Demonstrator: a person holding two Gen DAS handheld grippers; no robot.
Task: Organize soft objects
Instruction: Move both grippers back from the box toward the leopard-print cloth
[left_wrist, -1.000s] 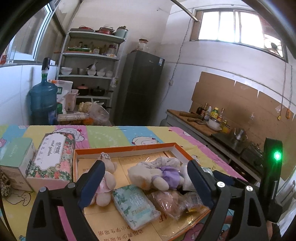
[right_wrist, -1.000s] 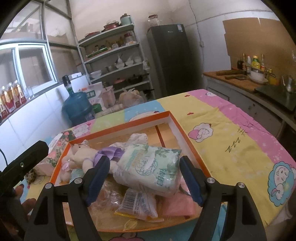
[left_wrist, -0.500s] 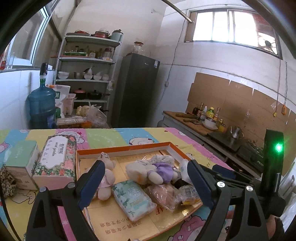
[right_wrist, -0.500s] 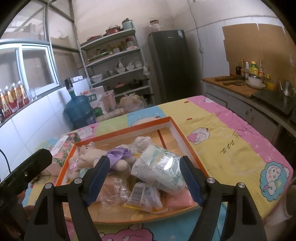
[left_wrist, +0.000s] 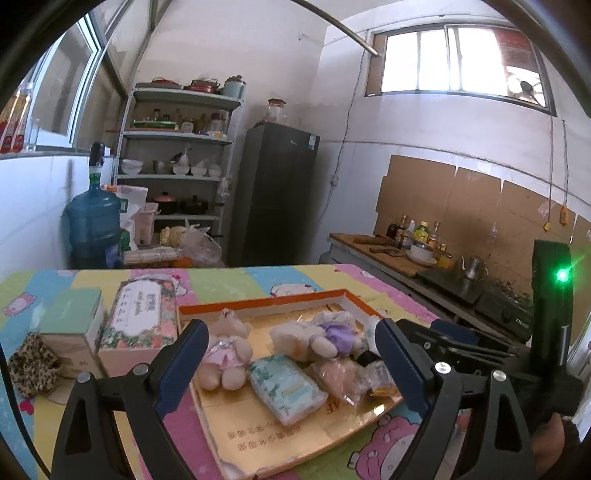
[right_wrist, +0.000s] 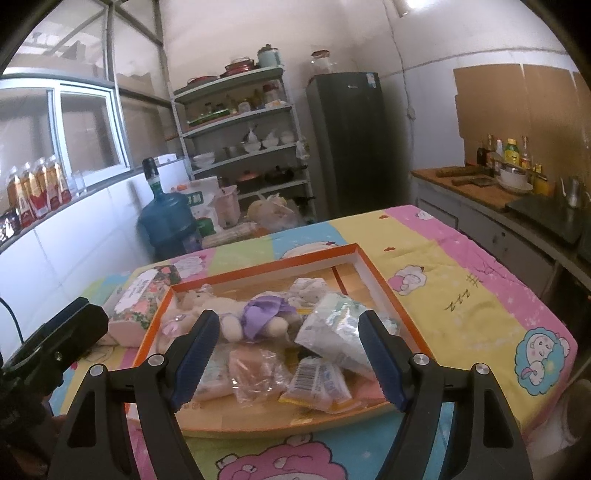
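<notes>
An orange-rimmed shallow box (left_wrist: 258, 303) (right_wrist: 373, 269) on the table holds soft things: a pink-dressed plush (left_wrist: 225, 356), a purple-dressed plush (left_wrist: 325, 338) (right_wrist: 255, 314), a green-white tissue pack (left_wrist: 286, 387), a larger soft pack (right_wrist: 336, 328) and clear plastic bags (right_wrist: 255, 373). My left gripper (left_wrist: 291, 365) is open and empty, held back above the box's near edge. My right gripper (right_wrist: 288, 354) is open and empty, above the box's front.
A floral tissue box (left_wrist: 142, 314) (right_wrist: 142, 299), a pale green box (left_wrist: 70, 325) and a leopard-print cloth (left_wrist: 31, 365) sit left of the orange box. A blue water jug (left_wrist: 94, 225), shelves (left_wrist: 177, 155), a fridge (left_wrist: 277, 195) and a counter (right_wrist: 491, 199) surround the table.
Both grippers have pulled back and up from the box, so it looks smaller. The soft pack that lay between the right jaws now rests in the box.
</notes>
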